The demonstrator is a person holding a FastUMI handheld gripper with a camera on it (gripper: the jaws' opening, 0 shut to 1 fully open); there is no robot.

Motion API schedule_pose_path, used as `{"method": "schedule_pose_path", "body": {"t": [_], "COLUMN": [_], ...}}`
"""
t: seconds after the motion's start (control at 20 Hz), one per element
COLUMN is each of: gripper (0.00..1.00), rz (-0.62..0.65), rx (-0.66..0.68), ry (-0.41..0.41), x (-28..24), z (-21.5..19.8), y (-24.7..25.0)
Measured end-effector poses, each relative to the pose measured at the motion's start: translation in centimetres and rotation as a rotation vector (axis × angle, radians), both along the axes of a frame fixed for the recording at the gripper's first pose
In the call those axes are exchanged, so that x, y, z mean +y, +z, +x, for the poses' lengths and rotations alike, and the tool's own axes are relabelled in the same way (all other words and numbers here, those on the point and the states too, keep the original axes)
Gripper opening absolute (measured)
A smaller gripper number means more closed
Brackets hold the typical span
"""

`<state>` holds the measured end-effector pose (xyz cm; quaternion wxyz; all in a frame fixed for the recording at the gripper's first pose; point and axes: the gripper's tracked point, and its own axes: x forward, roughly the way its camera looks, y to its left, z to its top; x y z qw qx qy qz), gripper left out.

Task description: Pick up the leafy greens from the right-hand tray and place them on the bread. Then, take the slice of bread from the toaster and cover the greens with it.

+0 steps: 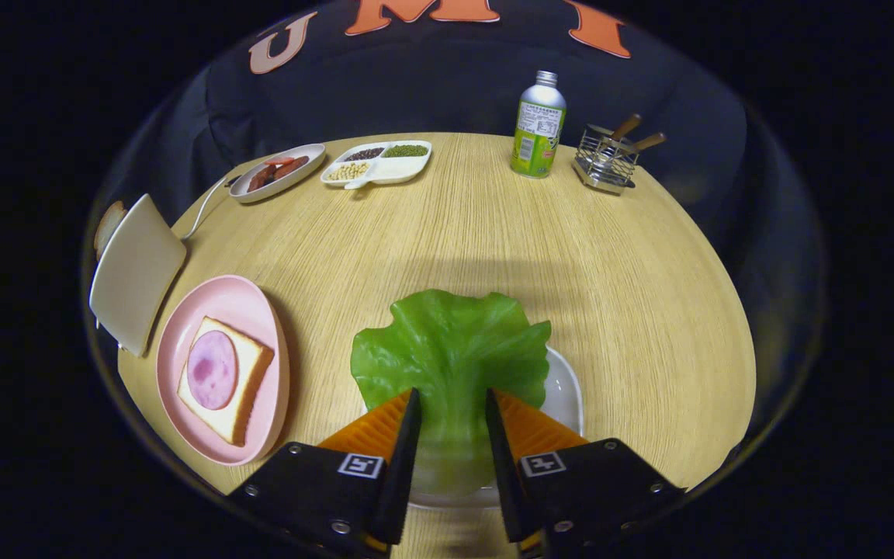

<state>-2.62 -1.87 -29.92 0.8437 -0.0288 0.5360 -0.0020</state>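
one lettuce leaf [451,349], hand-held gripper [451,407] astride

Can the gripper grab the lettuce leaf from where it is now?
Probably yes. The gripper is open with the lettuce leaf lying between its fingers on the white tray. Nothing sits in the way; closing the fingers should pinch it.

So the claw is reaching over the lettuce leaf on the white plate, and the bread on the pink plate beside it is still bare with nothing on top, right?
Not quite. In the gripper view the bread on the pink plate already carries a round slice of ham. The rest holds: the claw sits with the lettuce leaf between its fingers, over the white plate.
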Motion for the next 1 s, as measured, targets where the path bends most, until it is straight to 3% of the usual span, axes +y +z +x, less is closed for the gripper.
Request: {"method": "schedule_pose_path", "body": {"t": [0.05, 0.1, 0.3, 0.6, 1.0], "gripper": [0.40, 0.21, 0.04, 0.03, 0.03], "rz": [0.003, 0.003, 0.054, 0.197, 0.291], "rx": [0.001, 0.000, -0.011, -0.113, -0.185], "ry": [-0.009, -0.010, -0.021, -0.053, 0.099], "x": [-0.1, -0.3, 0.0, 1.7, 8.3], "z": [-0.1, 0.0, -0.1, 1.7, 2.4], "y": [0.0, -0.1, 0.3, 4.1, 8.8]}}
